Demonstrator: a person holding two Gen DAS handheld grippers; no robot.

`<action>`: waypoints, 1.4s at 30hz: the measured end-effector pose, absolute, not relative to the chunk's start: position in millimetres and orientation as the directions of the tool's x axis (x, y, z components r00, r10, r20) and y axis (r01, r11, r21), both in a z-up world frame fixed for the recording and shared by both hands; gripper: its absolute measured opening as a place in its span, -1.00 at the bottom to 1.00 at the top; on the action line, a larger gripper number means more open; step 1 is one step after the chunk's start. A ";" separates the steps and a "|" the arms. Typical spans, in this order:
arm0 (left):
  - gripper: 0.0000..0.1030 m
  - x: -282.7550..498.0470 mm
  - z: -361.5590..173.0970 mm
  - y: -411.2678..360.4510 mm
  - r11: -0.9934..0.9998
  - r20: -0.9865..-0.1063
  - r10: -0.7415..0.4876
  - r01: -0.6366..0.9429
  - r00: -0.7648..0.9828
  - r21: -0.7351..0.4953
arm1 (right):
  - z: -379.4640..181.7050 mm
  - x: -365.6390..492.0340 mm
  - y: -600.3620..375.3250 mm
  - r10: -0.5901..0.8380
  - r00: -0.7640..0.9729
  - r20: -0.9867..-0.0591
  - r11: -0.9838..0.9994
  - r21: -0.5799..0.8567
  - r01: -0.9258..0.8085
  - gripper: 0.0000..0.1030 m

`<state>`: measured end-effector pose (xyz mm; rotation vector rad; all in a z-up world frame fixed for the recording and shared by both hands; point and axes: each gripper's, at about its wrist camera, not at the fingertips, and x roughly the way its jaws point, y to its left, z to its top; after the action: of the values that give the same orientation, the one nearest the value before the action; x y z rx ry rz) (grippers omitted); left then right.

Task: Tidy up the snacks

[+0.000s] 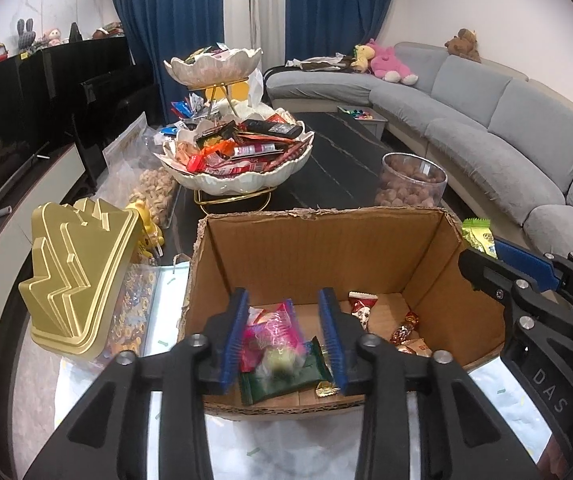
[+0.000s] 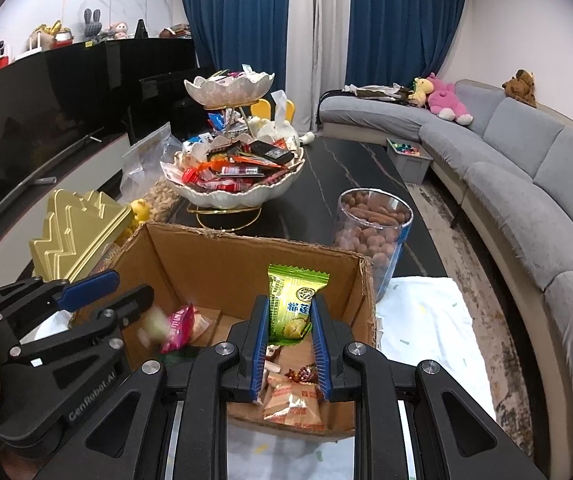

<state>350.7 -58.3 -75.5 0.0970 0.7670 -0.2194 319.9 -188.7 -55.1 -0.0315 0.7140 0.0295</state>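
An open cardboard box (image 1: 326, 240) (image 2: 222, 264) stands on the table in front of both grippers, with several wrapped snacks on its floor. My left gripper (image 1: 284, 336) (image 2: 118, 290) is over the box's left half with its jaws apart. A blurred pink snack packet (image 1: 274, 328) (image 2: 176, 326) sits loose between and below its pads, above a dark green packet (image 1: 282, 380). My right gripper (image 2: 290, 340) (image 1: 486, 264) is shut on a green durian snack packet (image 2: 292, 304) (image 1: 478, 236), held upright over the box's right half.
Beyond the box a two-tier shell-shaped bowl stand (image 1: 242, 184) (image 2: 230, 196) is piled with snacks. A gold tin (image 1: 78, 280) and a bag of nuts (image 1: 154, 188) lie to the left, a clear jar of nuts (image 1: 410, 184) (image 2: 374, 224) to the right. A grey sofa (image 2: 526, 184) curves along the right.
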 end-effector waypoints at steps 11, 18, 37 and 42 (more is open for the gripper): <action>0.44 338.6 -61.3 -50.1 0.981 -0.675 -0.112 0.189 0.729 0.041 | -40.5 307.3 -193.1 -0.022 0.782 -0.623 0.999 -0.039 -0.003 0.37; 0.69 319.8 -42.9 -44.8 0.984 -0.651 -0.089 0.166 0.754 0.058 | -24.4 288.8 -199.6 -0.036 0.797 -0.603 0.999 -0.033 0.020 0.57; 0.99 235.7 -5.4 -39.6 0.988 -0.619 -0.059 0.136 0.783 0.079 | 8.8 213.0 -209.4 -0.043 0.825 -0.563 0.999 -0.025 0.036 0.65; 0.99 212.8 -1.4 -39.2 0.986 -0.619 -0.062 0.145 0.783 0.084 | 14.8 187.2 -210.1 -0.052 0.828 -0.559 0.999 -0.032 0.041 0.75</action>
<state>212.8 -39.2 -1.4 0.1291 0.6632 -0.1120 187.2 -210.1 14.8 -0.0190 0.5938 -0.0490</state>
